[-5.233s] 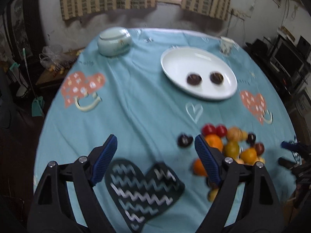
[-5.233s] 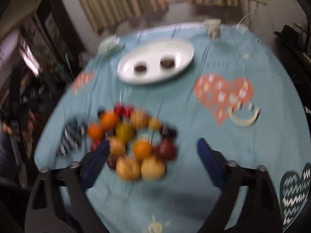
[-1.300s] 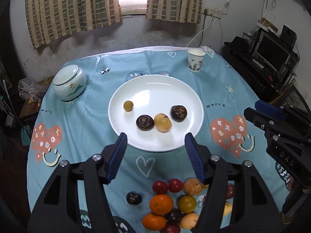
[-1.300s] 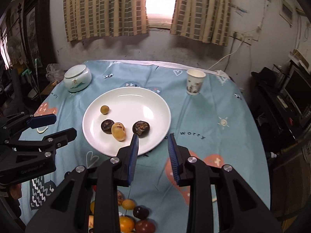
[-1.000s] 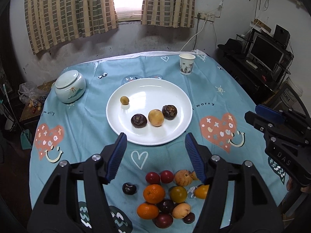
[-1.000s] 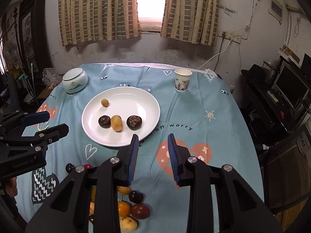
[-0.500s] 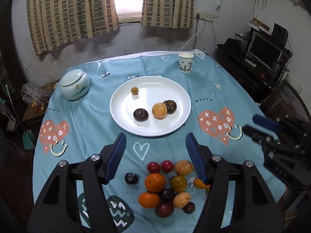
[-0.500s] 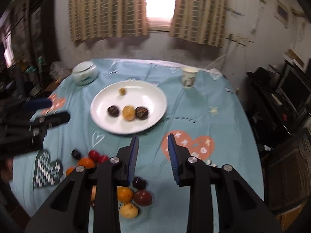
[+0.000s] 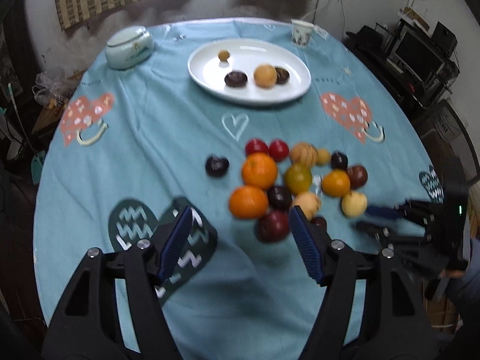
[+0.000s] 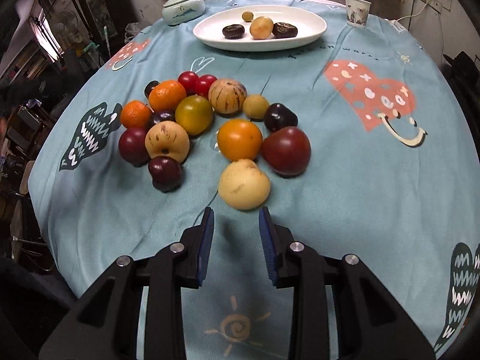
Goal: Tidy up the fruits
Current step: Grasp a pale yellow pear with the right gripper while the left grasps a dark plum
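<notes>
A pile of several fruits lies on the blue tablecloth: oranges (image 9: 259,170), red tomatoes (image 9: 256,147), dark plums and pale yellow fruits. A white plate (image 9: 288,90) at the back holds a few fruits, among them a yellow one (image 9: 265,75) and a dark one (image 9: 236,78). My left gripper (image 9: 240,228) is open and empty, low over the near side of the pile. My right gripper (image 10: 236,220) is open and empty, just short of a pale yellow fruit (image 10: 243,184). It also shows at the right of the left wrist view (image 9: 375,219).
A pale lidded jar (image 9: 129,47) stands at the back left and a paper cup (image 9: 302,33) at the back right. The round table's edge (image 9: 45,162) drops to a cluttered floor on the left. A desk with a monitor (image 9: 420,51) stands to the right.
Both grippers have dropped from high above the table down toward the fruit pile. The right gripper now sits just before the pale yellow fruit. Its jaws have opened a little wider.
</notes>
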The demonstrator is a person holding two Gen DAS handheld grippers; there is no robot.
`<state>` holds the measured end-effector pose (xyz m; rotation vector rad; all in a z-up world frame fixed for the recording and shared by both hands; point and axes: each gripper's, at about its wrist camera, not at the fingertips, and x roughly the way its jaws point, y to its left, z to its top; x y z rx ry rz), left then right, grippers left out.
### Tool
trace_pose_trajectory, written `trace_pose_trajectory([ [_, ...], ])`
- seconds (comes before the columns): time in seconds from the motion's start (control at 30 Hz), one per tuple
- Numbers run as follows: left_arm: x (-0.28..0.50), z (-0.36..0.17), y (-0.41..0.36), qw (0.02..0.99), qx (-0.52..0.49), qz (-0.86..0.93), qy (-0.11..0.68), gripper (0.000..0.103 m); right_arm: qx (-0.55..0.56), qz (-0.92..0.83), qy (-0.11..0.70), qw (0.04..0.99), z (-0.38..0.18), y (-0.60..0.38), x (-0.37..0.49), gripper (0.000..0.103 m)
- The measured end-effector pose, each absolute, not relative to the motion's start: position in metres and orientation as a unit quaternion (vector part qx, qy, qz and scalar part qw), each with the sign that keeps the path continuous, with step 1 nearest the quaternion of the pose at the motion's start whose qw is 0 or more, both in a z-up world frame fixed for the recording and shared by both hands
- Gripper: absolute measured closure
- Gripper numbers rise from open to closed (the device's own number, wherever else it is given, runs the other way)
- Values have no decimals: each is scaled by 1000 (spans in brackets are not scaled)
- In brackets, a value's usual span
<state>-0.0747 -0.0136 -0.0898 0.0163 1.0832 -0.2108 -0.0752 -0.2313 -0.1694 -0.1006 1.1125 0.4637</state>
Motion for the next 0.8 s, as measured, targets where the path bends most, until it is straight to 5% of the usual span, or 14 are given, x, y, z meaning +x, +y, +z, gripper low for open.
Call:
trace_pose_trajectory([
  [0.23,-103,-112,-55,821,41,-158,547,34,-60,213,514,829,-169,-228,-60,67],
  [0.27,-104,-116,-62,818,45,-160,551,34,-62,212,515,828,-171,-228,-58,62],
  [0.3,-104,-118,-66,815,48,-163,553,34,-63,208,514,830,-171,-229,-56,41],
  [0.33,-104,-120,-72,814,49,-166,555,34,-60,211,511,831,-171,-230,-56,39],
  [0.47,-100,-128,-85,810,46,-164,562,34,-66,221,498,836,-169,-231,-53,41],
  [0.57,-96,-136,-94,805,35,-162,570,34,-83,243,508,823,-170,-229,-55,64],
  [0.8,-83,-151,-111,804,10,-131,580,38,-63,265,501,821,-159,-251,-65,66],
])
